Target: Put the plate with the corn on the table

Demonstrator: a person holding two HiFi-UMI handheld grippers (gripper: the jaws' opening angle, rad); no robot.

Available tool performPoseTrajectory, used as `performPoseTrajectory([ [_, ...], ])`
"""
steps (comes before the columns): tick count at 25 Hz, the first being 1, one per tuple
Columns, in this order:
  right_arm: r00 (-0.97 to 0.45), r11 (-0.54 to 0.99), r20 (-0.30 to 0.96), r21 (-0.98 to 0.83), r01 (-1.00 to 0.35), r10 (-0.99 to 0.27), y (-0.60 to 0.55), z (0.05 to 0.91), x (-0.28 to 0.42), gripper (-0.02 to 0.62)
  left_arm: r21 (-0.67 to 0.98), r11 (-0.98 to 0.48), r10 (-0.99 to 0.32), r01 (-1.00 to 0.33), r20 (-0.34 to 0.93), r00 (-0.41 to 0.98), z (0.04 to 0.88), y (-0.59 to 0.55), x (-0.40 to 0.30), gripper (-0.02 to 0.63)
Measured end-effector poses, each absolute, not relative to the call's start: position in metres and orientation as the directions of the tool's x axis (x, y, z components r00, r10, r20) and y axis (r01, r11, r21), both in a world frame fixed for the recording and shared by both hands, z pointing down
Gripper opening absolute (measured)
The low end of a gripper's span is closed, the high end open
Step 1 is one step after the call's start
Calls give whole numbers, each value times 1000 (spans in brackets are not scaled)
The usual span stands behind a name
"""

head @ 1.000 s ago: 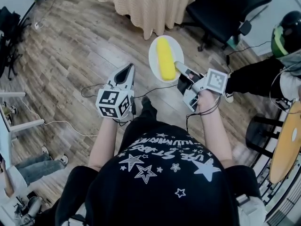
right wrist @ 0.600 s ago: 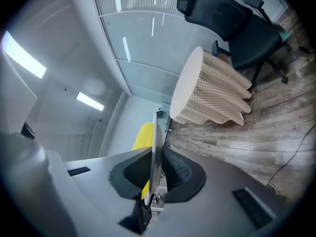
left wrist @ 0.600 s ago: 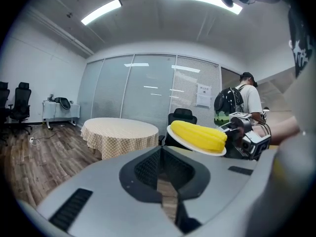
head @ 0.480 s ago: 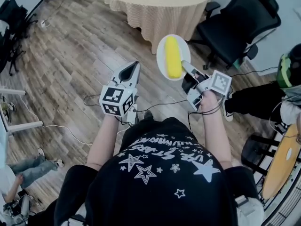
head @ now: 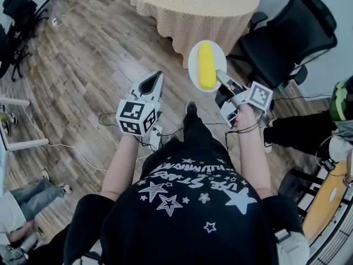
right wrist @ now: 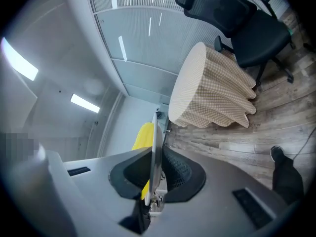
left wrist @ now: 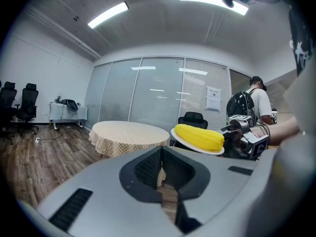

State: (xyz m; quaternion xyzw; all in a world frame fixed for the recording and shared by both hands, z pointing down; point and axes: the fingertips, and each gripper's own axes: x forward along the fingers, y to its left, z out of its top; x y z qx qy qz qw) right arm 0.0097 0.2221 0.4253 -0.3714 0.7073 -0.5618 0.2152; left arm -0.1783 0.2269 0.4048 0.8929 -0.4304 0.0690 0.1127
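Head view: the round table [head: 193, 4] lay far ahead of me. My right gripper [head: 222, 81] pinched the plate [head: 194, 66] by its near edge, up in the air. The corn [head: 207, 65] pointed at the table. My left gripper [head: 156, 80] was squeezed together, empty.

Head view steeply downward; both gripper views forward, table [head: 193, 1] shared

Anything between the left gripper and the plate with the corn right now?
No. The head view shows only wooden floor between the left gripper and the plate, which the right gripper clamps by its rim.
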Motion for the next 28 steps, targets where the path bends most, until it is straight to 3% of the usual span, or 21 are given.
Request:
performPoseTrajectory([
  [10, -666, 118, 89, -958, -260, -741, 136, 430, 9, 44, 138, -552, -789, -823, 235, 568, 410, 156, -188, 8],
  [28, -702, 140, 105, -949, -283, -705, -35, 434, 82, 44, 118, -507, -813, -854, 265, 519, 399, -6, -117, 8],
])
